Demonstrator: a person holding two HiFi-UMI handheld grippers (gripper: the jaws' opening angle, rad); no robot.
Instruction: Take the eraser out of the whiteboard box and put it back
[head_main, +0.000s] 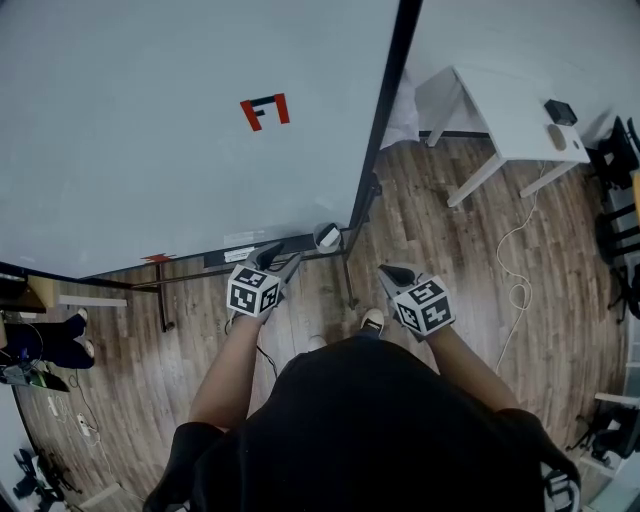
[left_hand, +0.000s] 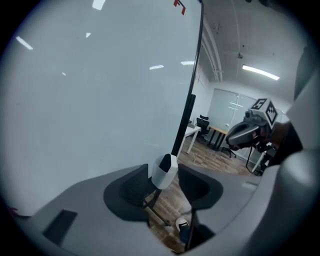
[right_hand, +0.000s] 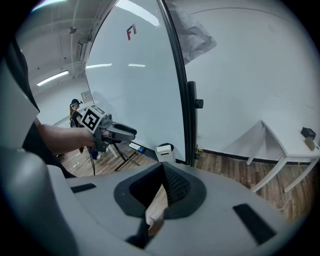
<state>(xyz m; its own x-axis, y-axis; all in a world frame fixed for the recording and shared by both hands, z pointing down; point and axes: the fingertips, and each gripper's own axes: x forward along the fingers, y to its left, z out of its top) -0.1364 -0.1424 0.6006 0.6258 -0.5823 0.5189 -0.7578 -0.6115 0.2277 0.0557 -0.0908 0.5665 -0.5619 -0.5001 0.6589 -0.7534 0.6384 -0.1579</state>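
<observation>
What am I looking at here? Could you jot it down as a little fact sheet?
Setting: person standing at a whiteboard
Box: white, at the board's lower right corner
Eraser: dark, inside the box
Left claw: open, aimed at the box, short of it
Right claw: shut, empty, off to the side

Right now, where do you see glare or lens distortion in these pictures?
Left gripper view: ceiling lights reflect as streaks on the whiteboard, corners dark. Right gripper view: similar streaks, and the whiteboard's black frame curves. Head view: even light, whiteboard box sharp.
</observation>
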